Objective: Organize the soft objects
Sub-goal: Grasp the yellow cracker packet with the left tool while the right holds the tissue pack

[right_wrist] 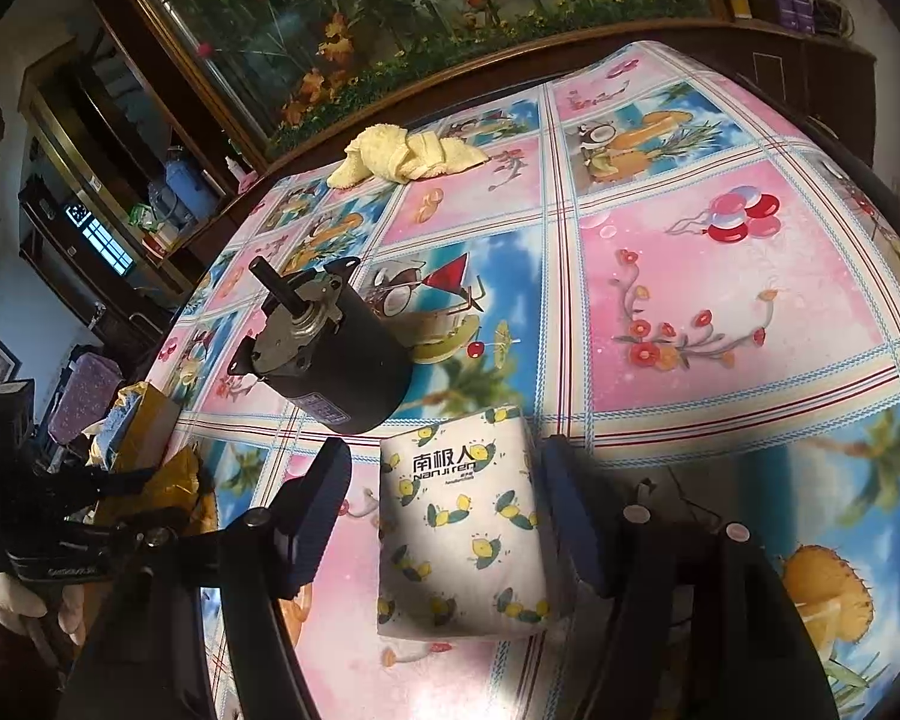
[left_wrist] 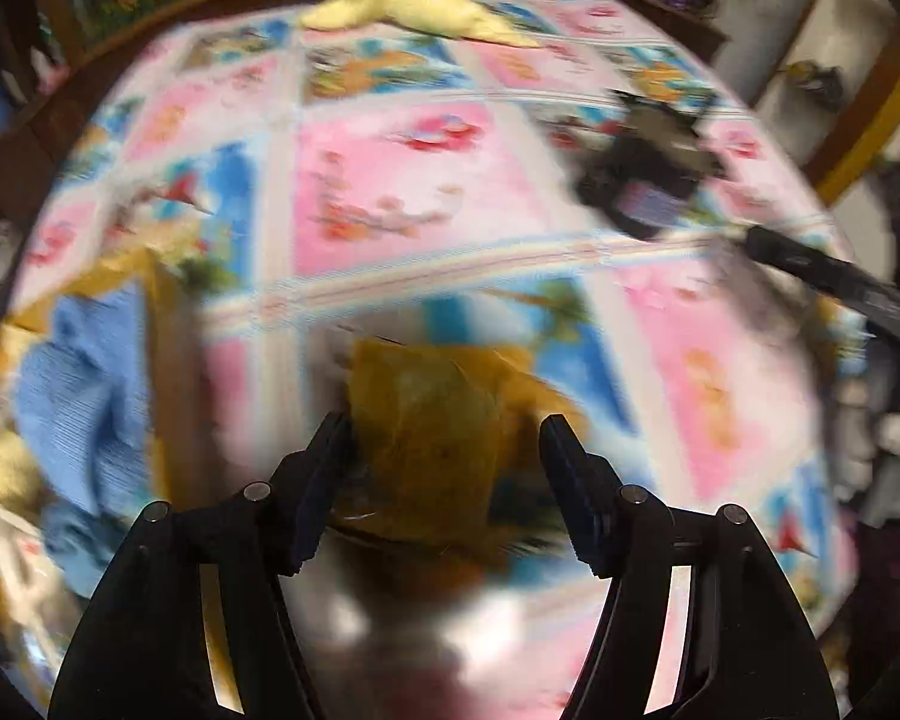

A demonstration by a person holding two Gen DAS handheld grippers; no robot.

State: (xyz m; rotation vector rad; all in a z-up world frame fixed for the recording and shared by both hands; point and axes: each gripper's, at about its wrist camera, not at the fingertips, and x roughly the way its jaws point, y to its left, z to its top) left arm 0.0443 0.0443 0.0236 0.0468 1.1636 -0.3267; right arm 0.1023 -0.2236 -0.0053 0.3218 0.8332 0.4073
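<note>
1. Tissue pack (right_wrist: 465,531), white with a lemon print, lies on the desk (right_wrist: 690,300) directly between the fingers of the right gripper (right_wrist: 444,498). The fingers stand part open. A gap shows on the left side; on the right the pad sits against or just beside the pack, and contact cannot be confirmed. Judged not yet gripped.

2. Yellow towel (right_wrist: 405,159) lies crumpled at the far edge of the desk, well apart from both grippers. Judged untouched.

3. Cardboard box (right_wrist: 150,420) sits at the left edge of the desk with its flaps open. Blue cloth (left_wrist: 84,372) lies inside it. Judged as one soft item already put away.

4. Left gripper (left_wrist: 444,444) hangs over a brown flap (left_wrist: 432,420) of that box; the view is heavily blurred. Fingers are part open with the flap between them; the left finger appears to touch its edge, the right stands clear. No firm hold is evident.

5. Black motor (right_wrist: 330,348), a hard item, lies on the desk just beyond the tissue pack.

6. Progress, as a judgement: early to middle. Tissue pack and yellow towel remain to be gathered.
</note>
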